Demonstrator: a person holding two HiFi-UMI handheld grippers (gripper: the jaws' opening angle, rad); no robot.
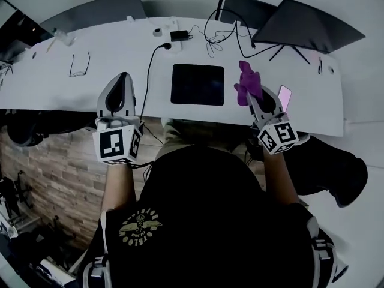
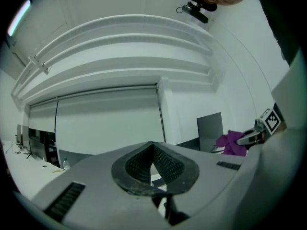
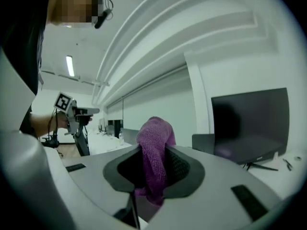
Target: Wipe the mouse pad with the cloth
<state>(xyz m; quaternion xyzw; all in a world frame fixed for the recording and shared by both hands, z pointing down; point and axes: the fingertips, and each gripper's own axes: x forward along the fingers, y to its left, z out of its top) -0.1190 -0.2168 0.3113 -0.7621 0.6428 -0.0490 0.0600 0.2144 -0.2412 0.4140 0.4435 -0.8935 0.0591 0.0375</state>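
Head view: white desk (image 1: 72, 92) w/ black mouse pad (image 1: 197, 84) lying flat nr the front edge, about centre, nothing on it. Right gripper (image 1: 253, 93) sits just right of the pad, w/ purple cloth (image 1: 246, 80) bunched at its tip. The cloth is beside the pad's right edge; can't tell if it touches. Left gripper (image 1: 122, 84) is well left of the pad, over the desk's front edge. Glasses (image 1: 78, 66) lie further left, pink phone (image 1: 284, 95) just right of the right gripper, dark monitor (image 1: 306, 26) at far right.

Left gripper view: left gripper (image 2: 152, 150) has its jaws together, tips meeting, nothing btwn the pads (image 2: 168, 164). Right gripper (image 2: 254, 135) w/ cloth (image 2: 232, 143) shows at right.

Right gripper view: right gripper (image 3: 152, 169) is clamped on the cloth (image 3: 154, 135); the cloth stands up above the jaws and hangs below them. Left gripper (image 3: 76, 113) at left, monitor (image 3: 249, 123) at right.
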